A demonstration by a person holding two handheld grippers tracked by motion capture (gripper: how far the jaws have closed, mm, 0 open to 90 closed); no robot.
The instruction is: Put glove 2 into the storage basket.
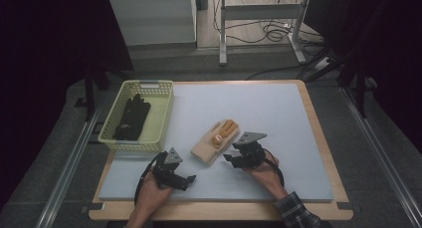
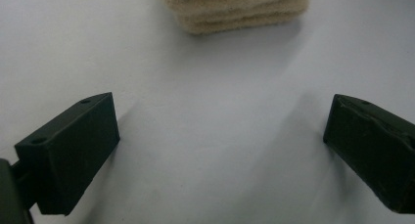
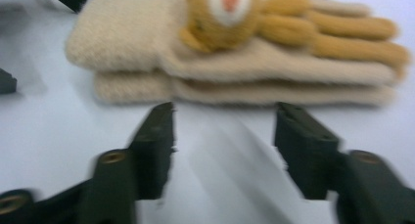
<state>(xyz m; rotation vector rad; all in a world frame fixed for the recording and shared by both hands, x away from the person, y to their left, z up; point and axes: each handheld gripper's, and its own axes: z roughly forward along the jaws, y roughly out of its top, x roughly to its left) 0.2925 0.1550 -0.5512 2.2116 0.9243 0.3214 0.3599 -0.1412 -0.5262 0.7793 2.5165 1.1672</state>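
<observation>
Right claw (image 3: pixel 222 136) parted, empty, just short of cream gloves (image 3: pixel 235 62), left claw (image 2: pixel 220 150) wide apart.

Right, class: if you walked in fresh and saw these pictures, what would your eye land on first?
Probably the cream gloves with orange fingers, lying stacked mid-mat between the left gripper and right gripper, both open and empty. Next, the pale yellow basket at the mat's left edge, with a black glove inside.
</observation>
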